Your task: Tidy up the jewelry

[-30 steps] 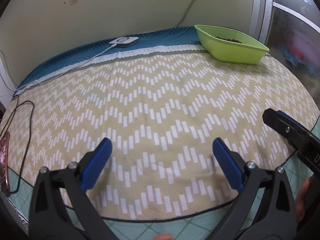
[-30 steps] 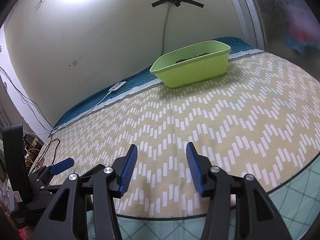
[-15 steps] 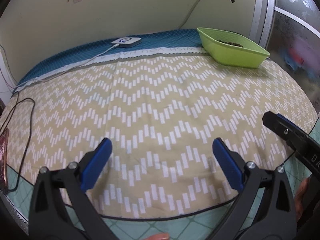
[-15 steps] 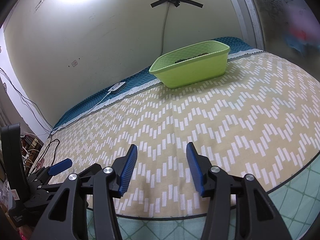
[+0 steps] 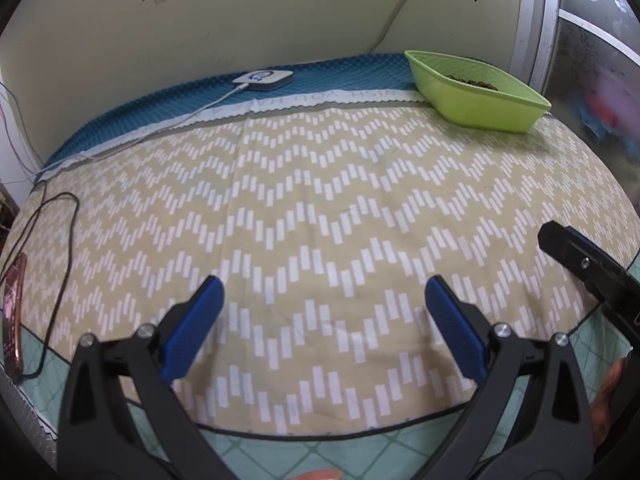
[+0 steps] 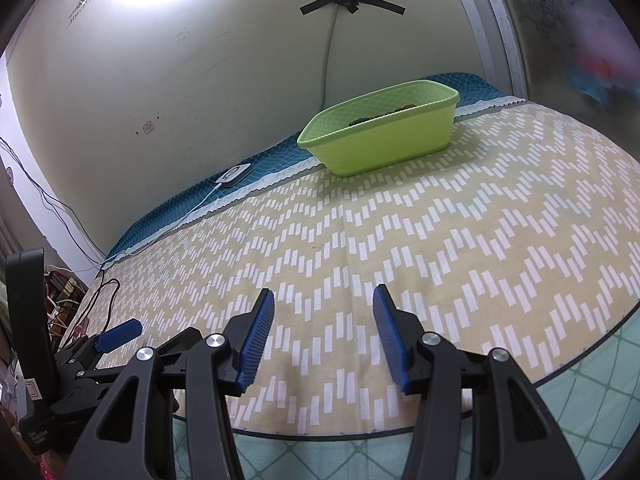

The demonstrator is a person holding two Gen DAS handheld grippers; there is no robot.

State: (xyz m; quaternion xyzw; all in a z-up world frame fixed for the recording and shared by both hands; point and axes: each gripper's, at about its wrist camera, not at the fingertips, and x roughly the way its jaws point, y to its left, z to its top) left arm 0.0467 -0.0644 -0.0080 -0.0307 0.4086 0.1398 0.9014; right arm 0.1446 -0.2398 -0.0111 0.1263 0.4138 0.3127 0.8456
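Note:
A lime-green plastic bin stands at the far right of the table near the wall, with dark beaded jewelry lying inside it. My left gripper hovers open over the near edge of the chevron cloth, holding nothing. My right gripper is also open and empty, low over the same cloth, with the bin well ahead of it. In the left wrist view the right gripper's finger shows at the right edge; the left gripper shows at the lower left of the right wrist view.
A white charger puck with its cable lies on the blue mat by the wall. A black cable and a pink phone sit at the left edge. A teal grid mat lines the near side.
The left wrist view has drawn back and tilted a little, so the bin and charger sit slightly farther off. The right gripper has barely moved. Both stay open.

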